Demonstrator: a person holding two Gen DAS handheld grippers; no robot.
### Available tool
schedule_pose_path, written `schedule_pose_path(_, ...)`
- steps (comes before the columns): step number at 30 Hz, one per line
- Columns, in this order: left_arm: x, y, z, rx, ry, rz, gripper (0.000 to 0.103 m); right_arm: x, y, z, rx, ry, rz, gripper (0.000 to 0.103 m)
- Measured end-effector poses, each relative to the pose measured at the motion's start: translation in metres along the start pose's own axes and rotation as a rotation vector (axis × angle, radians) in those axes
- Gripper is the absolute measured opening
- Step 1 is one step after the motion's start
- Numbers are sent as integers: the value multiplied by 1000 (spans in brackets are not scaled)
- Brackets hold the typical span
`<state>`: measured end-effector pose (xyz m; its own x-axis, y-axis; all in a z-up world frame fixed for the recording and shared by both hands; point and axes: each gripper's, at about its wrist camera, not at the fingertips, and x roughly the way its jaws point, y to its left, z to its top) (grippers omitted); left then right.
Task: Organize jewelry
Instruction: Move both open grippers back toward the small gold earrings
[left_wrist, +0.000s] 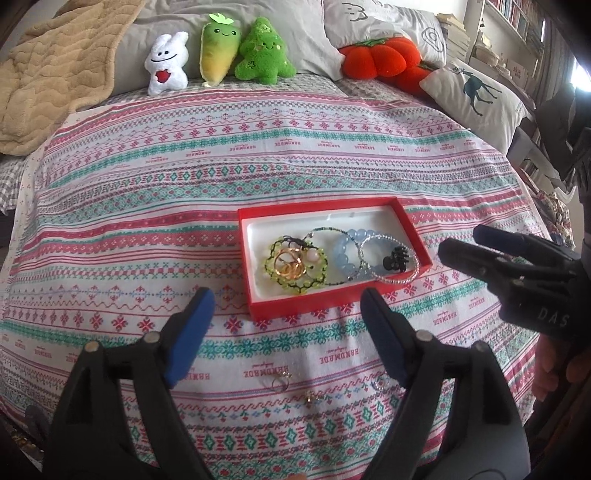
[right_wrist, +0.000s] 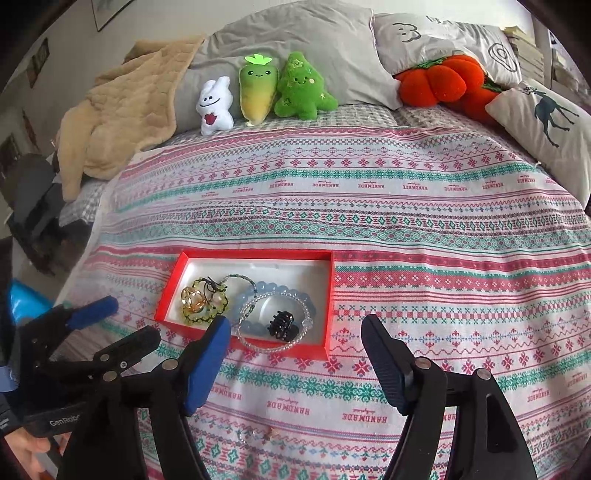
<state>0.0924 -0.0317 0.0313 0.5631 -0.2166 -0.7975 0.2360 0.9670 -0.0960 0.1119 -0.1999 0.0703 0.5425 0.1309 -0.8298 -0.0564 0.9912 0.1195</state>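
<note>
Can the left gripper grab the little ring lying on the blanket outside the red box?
Probably yes. The left gripper is open and empty, and the little ring lies bare on the blanket between its fingers, nearer than the red box. Nothing covers it.

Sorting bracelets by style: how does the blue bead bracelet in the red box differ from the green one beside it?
The blue bead bracelet has large, smooth, pale translucent beads; the green bracelet has small yellow-green beads on dark cord. The green one has gold rings lying inside its loop; the blue one is overlapped by a clear beaded bangle. Both lie flat in the red box.
</note>
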Motion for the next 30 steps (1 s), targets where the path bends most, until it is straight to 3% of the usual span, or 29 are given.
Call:
schedule_pose_path(7,-4,1,-10,8,30,17,84,-3,1,-9,-20,32,-28,80)
schedule_pose_path(30,-13,8,-43,13,110,-13,84,-17,19,-56,-157,129,-58,81)
